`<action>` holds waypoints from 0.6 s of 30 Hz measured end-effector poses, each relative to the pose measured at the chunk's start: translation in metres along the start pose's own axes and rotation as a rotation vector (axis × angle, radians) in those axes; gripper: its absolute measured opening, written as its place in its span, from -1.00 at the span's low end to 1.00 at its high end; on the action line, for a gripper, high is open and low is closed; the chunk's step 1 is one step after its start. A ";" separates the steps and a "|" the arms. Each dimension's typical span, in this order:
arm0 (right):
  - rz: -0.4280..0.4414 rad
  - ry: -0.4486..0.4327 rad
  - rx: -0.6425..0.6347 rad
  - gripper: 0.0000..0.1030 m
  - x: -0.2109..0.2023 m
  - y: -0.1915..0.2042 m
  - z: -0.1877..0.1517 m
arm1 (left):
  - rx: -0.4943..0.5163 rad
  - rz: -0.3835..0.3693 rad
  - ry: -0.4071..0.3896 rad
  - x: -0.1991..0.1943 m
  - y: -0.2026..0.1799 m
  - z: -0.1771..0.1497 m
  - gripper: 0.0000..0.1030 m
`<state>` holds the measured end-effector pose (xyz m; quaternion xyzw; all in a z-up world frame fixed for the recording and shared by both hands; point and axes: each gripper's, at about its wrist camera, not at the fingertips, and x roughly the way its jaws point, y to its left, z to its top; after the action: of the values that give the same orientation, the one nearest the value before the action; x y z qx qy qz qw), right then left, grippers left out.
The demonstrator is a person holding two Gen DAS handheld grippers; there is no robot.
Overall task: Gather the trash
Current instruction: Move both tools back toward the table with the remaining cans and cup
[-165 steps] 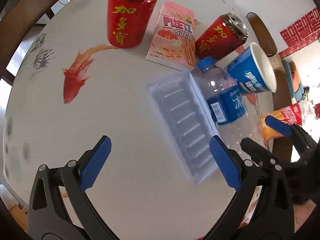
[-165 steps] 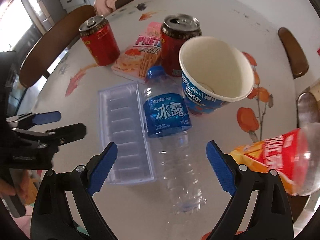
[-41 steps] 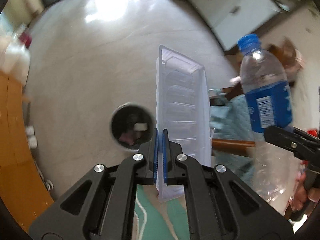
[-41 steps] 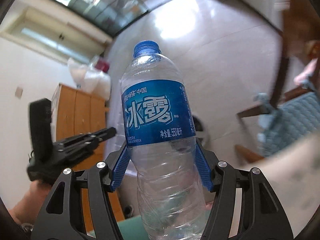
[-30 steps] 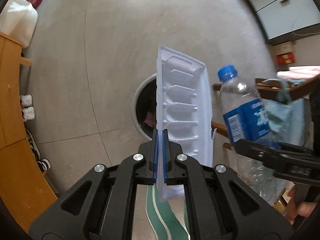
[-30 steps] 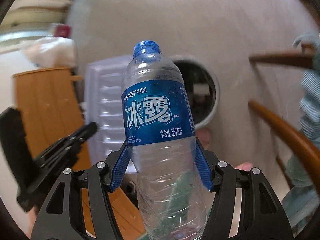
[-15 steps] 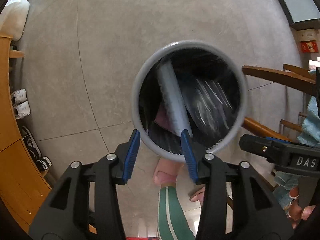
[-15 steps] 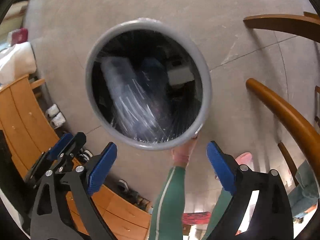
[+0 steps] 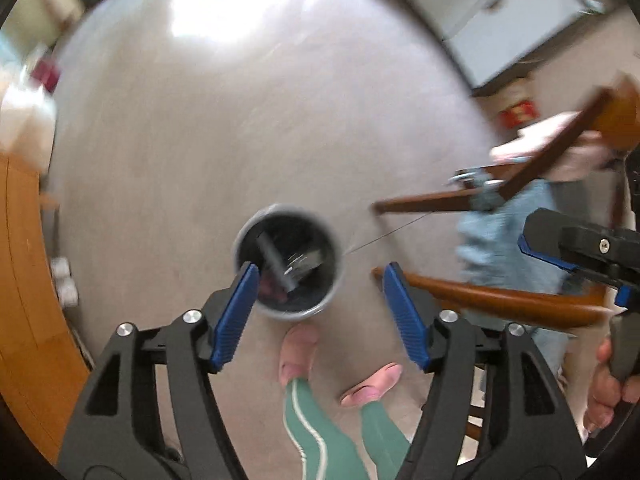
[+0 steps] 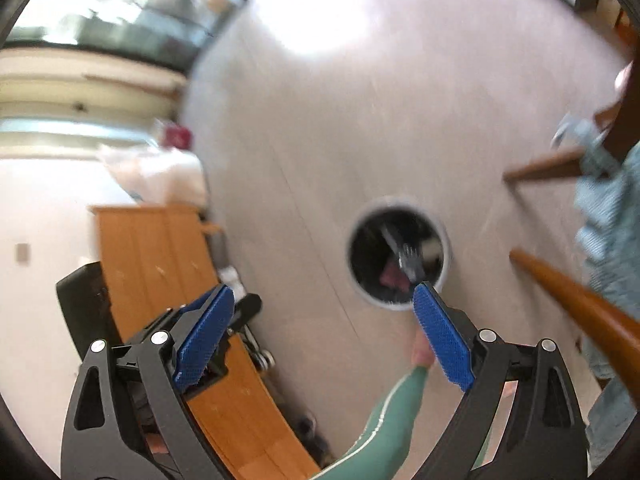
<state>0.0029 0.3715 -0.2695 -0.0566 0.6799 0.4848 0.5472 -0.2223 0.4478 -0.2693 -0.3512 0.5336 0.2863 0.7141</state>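
Note:
A round grey trash bin (image 9: 332,284) stands on the floor below me; it also shows in the right wrist view (image 10: 362,284). Inside it lie the clear plastic tray (image 9: 272,256) and the bottle (image 9: 304,262), blurred. My left gripper (image 9: 320,314) is open and empty, held high above the bin. My right gripper (image 10: 320,336) is open and empty too; it shows at the right edge of the left wrist view (image 9: 576,256).
Wooden chair rails (image 9: 500,300) with a light blue cushion (image 9: 504,236) stand right of the bin. An orange wooden cabinet (image 10: 168,280) runs along the left. The person's legs in green trousers and pink slippers (image 9: 296,356) stand just beside the bin.
Both grippers have risen away from the bin, which now looks smaller. The tray and bottle, dropped a moment before, lie in the bin. The left gripper has opened wider.

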 end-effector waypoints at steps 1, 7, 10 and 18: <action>0.000 -0.041 0.001 0.76 -0.028 -0.004 -0.003 | 0.024 -0.009 -0.030 -0.016 -0.014 0.006 0.26; -0.130 -0.310 0.085 0.76 -0.204 -0.067 -0.063 | 0.280 -0.149 -0.170 -0.109 -0.150 0.019 0.59; -0.220 -0.401 0.169 0.76 -0.272 -0.112 -0.108 | 0.459 -0.240 -0.178 -0.127 -0.235 0.004 0.68; -0.321 -0.597 0.477 0.76 -0.394 -0.229 -0.253 | 0.791 -0.407 -0.092 -0.134 -0.416 -0.071 0.68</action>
<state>0.1231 -0.1100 -0.1090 0.1096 0.5671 0.2176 0.7868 0.0283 0.1408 -0.0715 -0.1358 0.4896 -0.0706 0.8584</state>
